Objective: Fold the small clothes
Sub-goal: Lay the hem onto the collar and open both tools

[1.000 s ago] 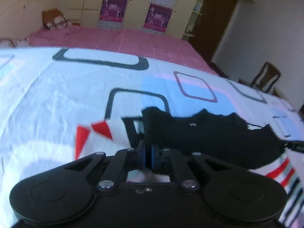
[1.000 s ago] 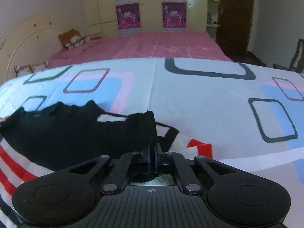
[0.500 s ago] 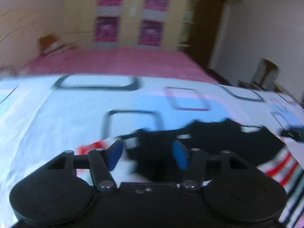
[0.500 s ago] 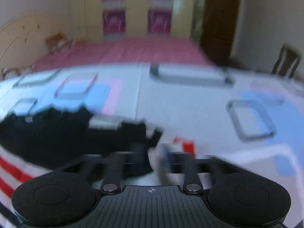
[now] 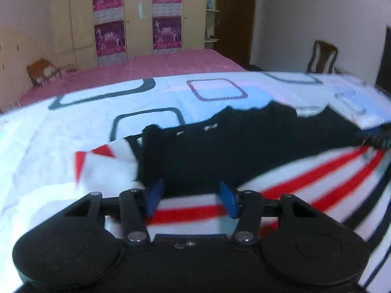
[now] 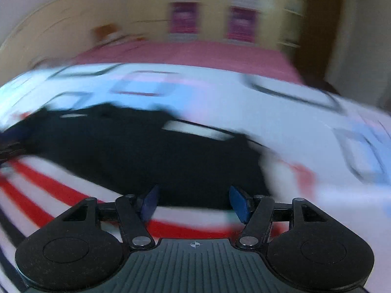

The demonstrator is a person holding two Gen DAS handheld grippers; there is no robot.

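Both grippers, left (image 5: 190, 199) and right (image 6: 194, 204), jaws apart, closing on nothing; risk: snagging the garment (image 5: 244, 151), undoing its fold.

Black top (image 5: 234, 151) with red-and-white stripes, white bedsheet (image 5: 61, 131) with dark squares, pink bedspread (image 5: 156, 66)

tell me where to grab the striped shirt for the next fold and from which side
Grip the striped shirt at its near bottom hem, one corner per tool, coming in low from the near edge. The black top part is already folded down flat, so the free striped half nearest the tools is probably what lifts over next.
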